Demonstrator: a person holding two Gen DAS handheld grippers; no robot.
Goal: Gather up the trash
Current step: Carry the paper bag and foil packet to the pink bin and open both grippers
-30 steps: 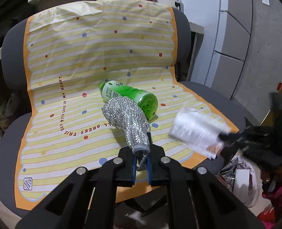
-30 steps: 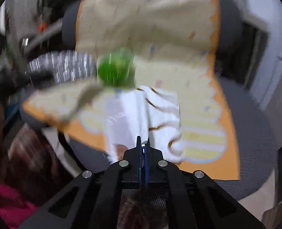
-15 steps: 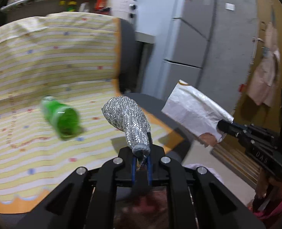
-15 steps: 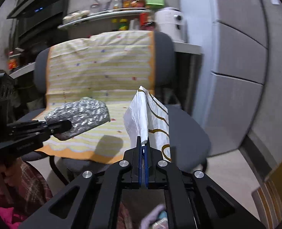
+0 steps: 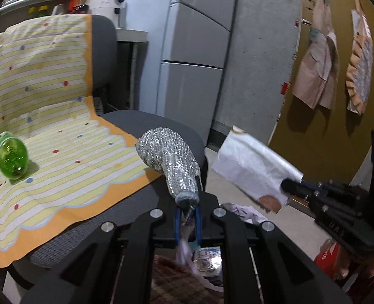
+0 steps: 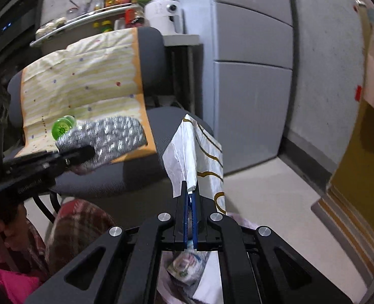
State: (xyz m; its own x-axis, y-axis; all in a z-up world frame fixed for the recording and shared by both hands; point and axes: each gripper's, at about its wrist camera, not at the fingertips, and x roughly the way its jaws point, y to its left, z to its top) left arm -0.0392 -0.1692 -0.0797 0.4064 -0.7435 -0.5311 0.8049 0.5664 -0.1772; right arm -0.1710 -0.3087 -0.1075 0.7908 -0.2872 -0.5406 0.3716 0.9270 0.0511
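Left gripper (image 5: 187,211) is clamped on the narrow end of a silver glittery pouch (image 5: 170,157), which sticks up and forward from the fingers, held in the air beyond the front edge of the chair (image 5: 161,124). From the right wrist view the same pouch (image 6: 108,139) shows at the left, pinched in the black left gripper (image 6: 85,153) over the seat edge. What the pouch holds cannot be told; its surface is closed and opaque.

Right gripper (image 6: 190,197) is closed on a white wrapper (image 6: 187,157) with brown curved lines, which stands upright from the blue pads (image 6: 185,212). In the left wrist view that wrapper (image 5: 252,162) is seen flat and angled, gripped by the right gripper (image 5: 290,186) well off the chair, above the floor.

A green bottle (image 5: 11,157) lies on its side on the striped yellow cloth (image 5: 60,116) that covers the chair's seat and back. Its base faces the camera; whether it holds liquid cannot be told. In the right wrist view the bottle (image 6: 63,126) is just behind the pouch.

Below both grippers, low in the frames, sits a bag (image 6: 184,266) with crumpled packaging inside; a printed wrapper (image 5: 207,258) is visible between the left gripper's arms. The bag's edges are mostly hidden by the grippers.

On a shelf (image 6: 85,19) behind the chair stand bottles and jars, beside a white appliance (image 6: 164,12).
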